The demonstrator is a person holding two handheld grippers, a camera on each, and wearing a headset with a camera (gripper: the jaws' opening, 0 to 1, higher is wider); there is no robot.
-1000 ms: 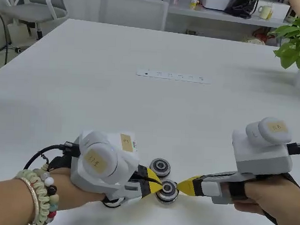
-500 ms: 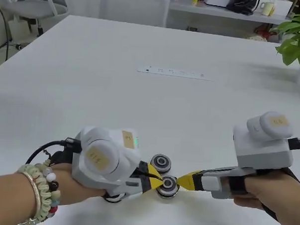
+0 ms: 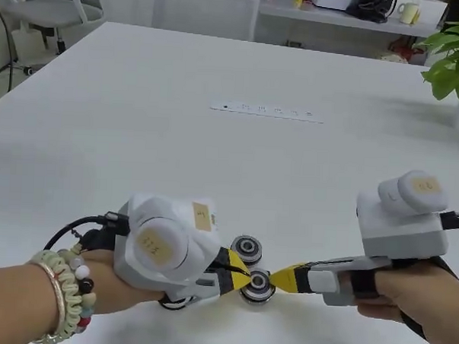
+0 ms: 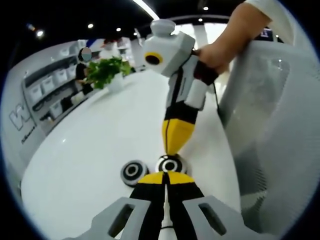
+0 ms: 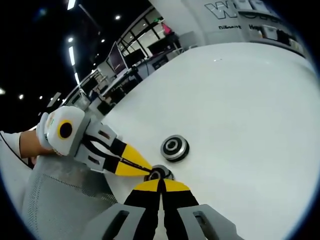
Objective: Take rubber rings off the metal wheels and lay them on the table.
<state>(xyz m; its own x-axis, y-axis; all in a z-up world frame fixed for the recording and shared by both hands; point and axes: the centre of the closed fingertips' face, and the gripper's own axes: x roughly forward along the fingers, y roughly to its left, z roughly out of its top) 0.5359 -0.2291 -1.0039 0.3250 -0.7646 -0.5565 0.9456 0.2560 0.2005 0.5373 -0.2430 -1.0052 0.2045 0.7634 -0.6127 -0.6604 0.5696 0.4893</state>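
Observation:
Two metal wheels with black rubber rings lie near the table's front edge. The near wheel (image 3: 256, 286) sits between both grippers' yellow tips; the far wheel (image 3: 246, 247) lies free just behind it. My left gripper (image 3: 242, 277) comes in from the left and its jaws are shut, with the tips against the near wheel (image 4: 171, 162). From the right, my right gripper (image 3: 276, 279) meets the same wheel (image 5: 159, 173), jaws also shut. The tips hide the contact points. The free wheel (image 4: 134, 171) (image 5: 175, 148) lies flat beside them.
A white power strip (image 3: 266, 111) lies mid-table, far beyond the work. A potted plant (image 3: 457, 56) stands at the table's far right corner. Office chairs (image 3: 57, 8) stand past the far left edge. The white table (image 3: 214, 171) stretches wide behind the wheels.
Both grippers stay at the near wheel. The left gripper's body has rolled slightly; the wheel and tips sit almost where they were.

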